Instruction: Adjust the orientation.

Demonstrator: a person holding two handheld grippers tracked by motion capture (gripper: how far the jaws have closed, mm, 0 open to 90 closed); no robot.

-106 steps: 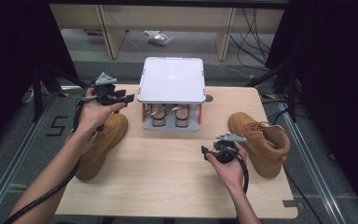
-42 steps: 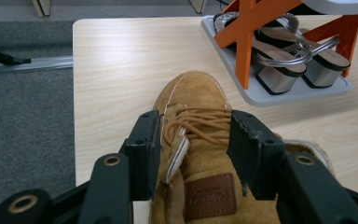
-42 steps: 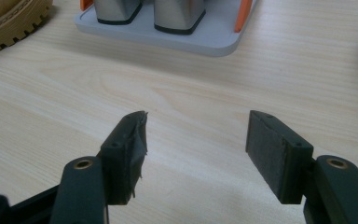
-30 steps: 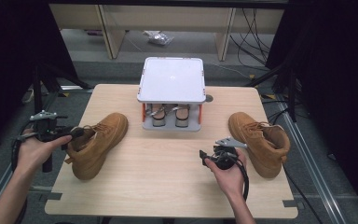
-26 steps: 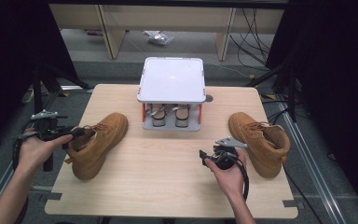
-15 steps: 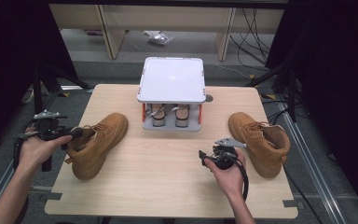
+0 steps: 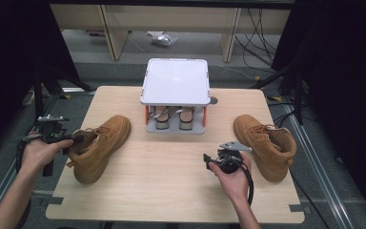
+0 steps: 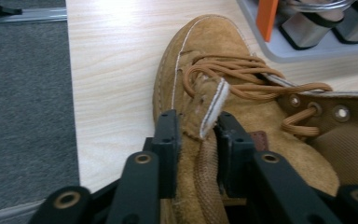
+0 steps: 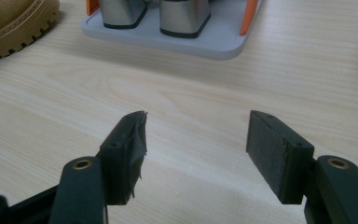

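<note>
The left gripper [image 8: 196, 140] has just been closing its jaws on the collar of the tan boot [image 7: 97, 145] near the tabletop's left edge, so the grasp is under way. The right gripper [image 9: 193, 140] waits wide open and empty near the front edge. Next comes a firm pinch, then a lift.

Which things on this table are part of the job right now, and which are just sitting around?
In the job:
- left boot, its collar edge between the pads
- left gripper, jaws just closing on that collar
- small shoe rack, likely the destination

Lying about:
- right boot
- right gripper, open over bare table
- sandals already under the rack
</note>
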